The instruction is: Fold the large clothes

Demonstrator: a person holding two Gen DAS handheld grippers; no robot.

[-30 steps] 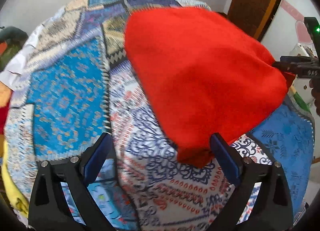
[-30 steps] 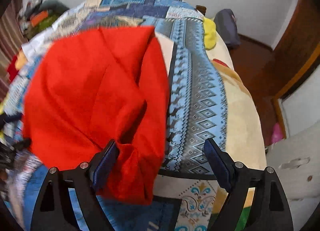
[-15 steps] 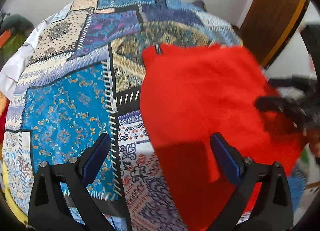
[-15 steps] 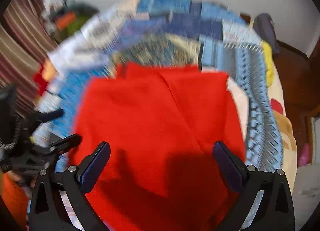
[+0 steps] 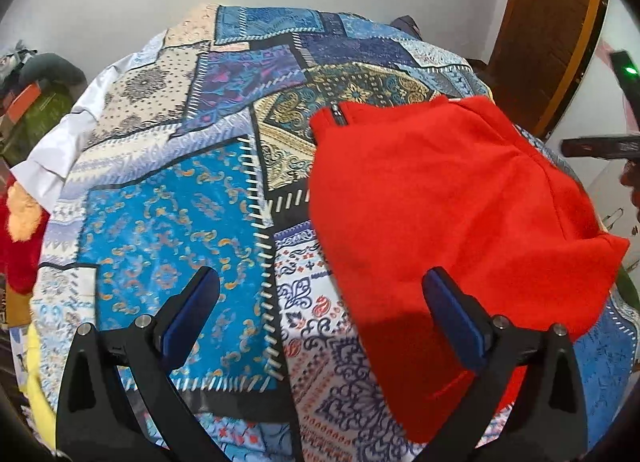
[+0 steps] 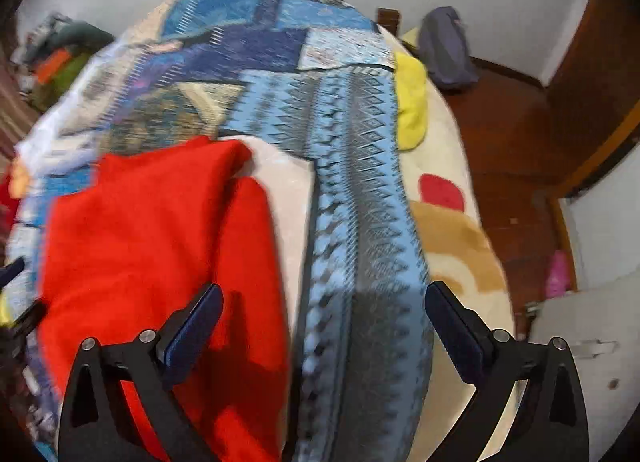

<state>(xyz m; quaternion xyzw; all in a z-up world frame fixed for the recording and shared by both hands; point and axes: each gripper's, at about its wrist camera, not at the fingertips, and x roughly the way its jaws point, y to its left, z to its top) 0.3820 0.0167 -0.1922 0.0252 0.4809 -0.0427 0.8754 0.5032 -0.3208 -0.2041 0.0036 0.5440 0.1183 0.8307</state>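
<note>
Left wrist: my left tool [image 5: 320, 314] and right tool [image 6: 324, 322] are hanging wide open, gripping nothing. Garment [image 5: 452, 214] is lying part-folded on the bed [image 5: 168, 206]. Next: regrasping an edge, probably.

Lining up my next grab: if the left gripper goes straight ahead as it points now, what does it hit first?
Most likely the patchwork bedspread, just left of the red garment. The open jaws straddle that garment's left edge, so the right one may brush it; depth is unclear.
</note>
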